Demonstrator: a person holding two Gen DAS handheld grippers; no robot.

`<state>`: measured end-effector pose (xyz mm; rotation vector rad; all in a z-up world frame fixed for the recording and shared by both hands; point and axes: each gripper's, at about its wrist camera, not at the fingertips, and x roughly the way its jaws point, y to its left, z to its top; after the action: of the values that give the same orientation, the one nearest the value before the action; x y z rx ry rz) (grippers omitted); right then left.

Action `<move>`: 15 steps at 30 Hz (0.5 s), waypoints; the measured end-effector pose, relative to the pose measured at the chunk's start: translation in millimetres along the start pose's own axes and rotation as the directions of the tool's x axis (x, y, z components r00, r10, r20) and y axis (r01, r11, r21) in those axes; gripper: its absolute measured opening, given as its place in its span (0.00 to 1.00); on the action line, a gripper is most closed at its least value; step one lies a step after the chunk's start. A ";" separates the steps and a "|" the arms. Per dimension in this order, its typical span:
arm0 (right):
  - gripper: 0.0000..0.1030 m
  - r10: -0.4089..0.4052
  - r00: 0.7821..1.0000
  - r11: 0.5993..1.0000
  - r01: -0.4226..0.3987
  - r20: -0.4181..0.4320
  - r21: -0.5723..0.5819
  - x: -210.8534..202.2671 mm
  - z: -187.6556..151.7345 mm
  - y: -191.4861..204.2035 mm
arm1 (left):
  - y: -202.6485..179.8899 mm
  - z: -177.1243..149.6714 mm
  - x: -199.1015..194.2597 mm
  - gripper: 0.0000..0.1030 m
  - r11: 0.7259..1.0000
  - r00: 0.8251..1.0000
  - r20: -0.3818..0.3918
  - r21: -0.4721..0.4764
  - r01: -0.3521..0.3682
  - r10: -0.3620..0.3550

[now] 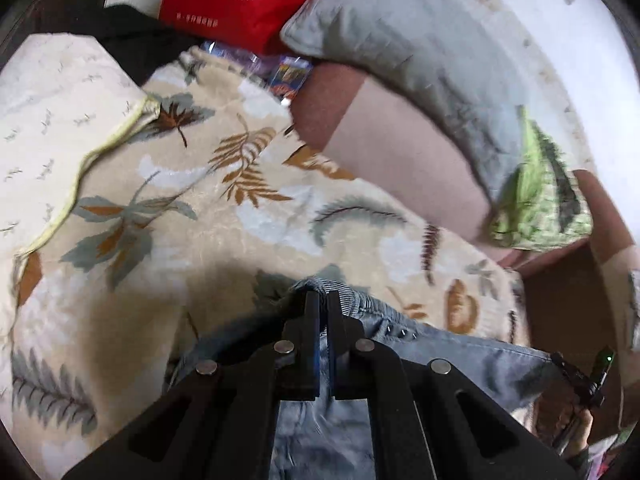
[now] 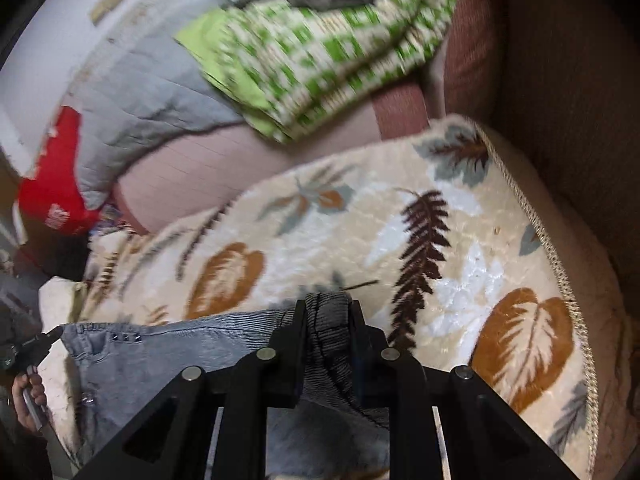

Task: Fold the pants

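Leaf-print blanket (image 1: 224,216) beneath; pillows (image 1: 420,48) behind; left gripper (image 1: 323,300), right gripper (image 2: 326,306) both clamped on pants (image 2: 192,344).

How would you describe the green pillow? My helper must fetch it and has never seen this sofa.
On the sofa, look above the leaf-print blanket, against the backrest. The green pillow leans there, overlapping a grey cushion. Only it has a bright green-and-cream pattern.

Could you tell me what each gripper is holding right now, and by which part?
Both hold the blue pants by the ribbed waistband: the left gripper at one end, the right gripper at the other, above the leaf-patterned blanket.
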<state>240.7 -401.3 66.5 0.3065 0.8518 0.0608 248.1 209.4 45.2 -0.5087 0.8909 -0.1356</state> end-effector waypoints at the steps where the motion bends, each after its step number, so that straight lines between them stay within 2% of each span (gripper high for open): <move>1: 0.18 0.007 1.000 1.000 -0.007 0.014 -0.005 -11.5 -2.4 3.3 | -1.7 -5.3 -15.0 0.02 1.000 1.000 0.016 0.007 0.015 -0.015; 7: 0.18 0.068 0.992 0.998 -0.067 0.107 -0.017 -98.3 -41.2 -0.3 | 4.9 -57.4 -114.3 0.02 0.994 0.989 0.106 0.036 0.100 -0.103; 11: 0.18 0.106 0.985 0.994 -0.105 0.135 -0.013 -146.0 -98.9 -27.5 | 38.3 -119.4 -164.7 0.02 0.992 0.985 0.122 0.018 0.121 -0.123; 13: 0.18 0.121 0.986 0.993 -0.119 0.118 -0.028 -158.1 -141.2 -42.6 | 62.0 -146.9 -177.0 0.02 0.994 0.988 0.112 -0.014 0.108 -0.105; 15: 0.22 0.169 0.985 0.986 -0.169 0.027 -0.005 -155.0 -189.4 -61.8 | 93.0 -176.4 -179.3 0.02 0.997 0.996 0.055 -0.039 0.072 -0.070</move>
<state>-7.5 -441.5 44.8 0.3756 0.7968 0.2151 -9.6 283.1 36.3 -0.5798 0.8250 -0.1678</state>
